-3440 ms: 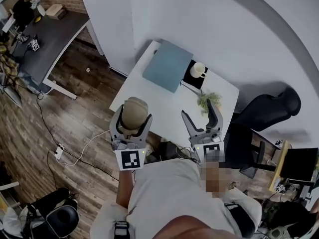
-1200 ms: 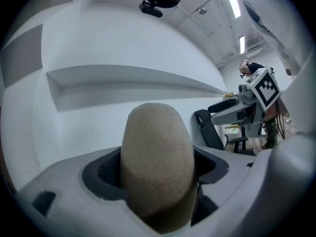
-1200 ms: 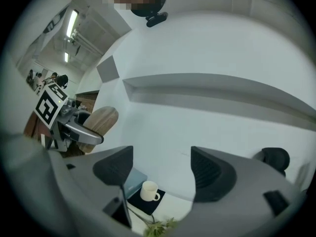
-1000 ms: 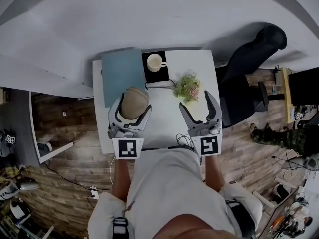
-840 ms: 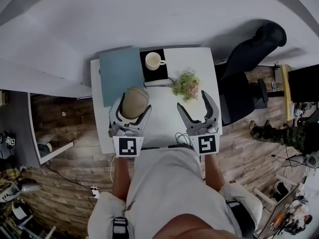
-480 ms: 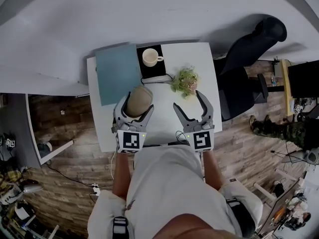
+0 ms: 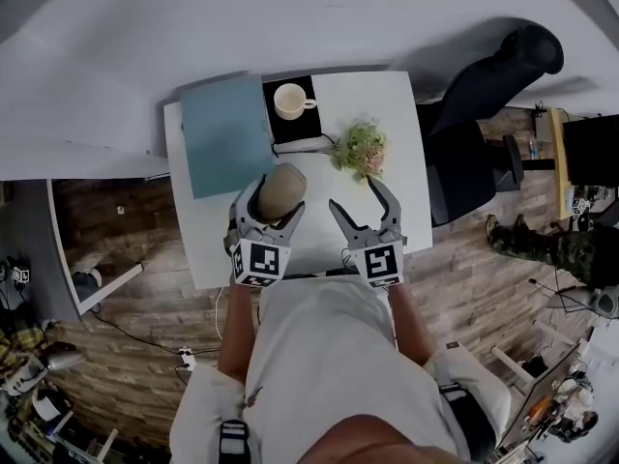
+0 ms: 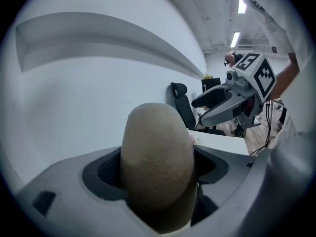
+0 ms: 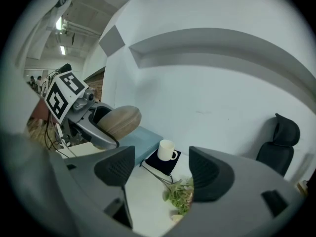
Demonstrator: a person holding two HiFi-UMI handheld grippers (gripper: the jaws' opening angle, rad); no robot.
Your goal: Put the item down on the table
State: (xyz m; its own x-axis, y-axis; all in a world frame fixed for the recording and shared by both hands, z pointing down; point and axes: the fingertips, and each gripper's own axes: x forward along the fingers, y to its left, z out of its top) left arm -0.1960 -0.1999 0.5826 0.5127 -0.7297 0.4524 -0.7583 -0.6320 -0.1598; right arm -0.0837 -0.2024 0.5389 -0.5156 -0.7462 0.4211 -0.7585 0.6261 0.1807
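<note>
A tan, egg-shaped item sits between the jaws of my left gripper, which is shut on it above the front left of the white table. In the left gripper view the item fills the gap between both pads. My right gripper hovers beside it over the table's front. Its jaws are closing and nothing is between them. The right gripper view also shows the held item off to the left.
A blue mat lies at the table's back left. A white mug stands on a black coaster next to it. A small plant sits just beyond the right gripper. A black chair stands to the right.
Both grippers have moved forward over the table and closer together. The right jaws have narrowed. The left gripper still holds the item.
</note>
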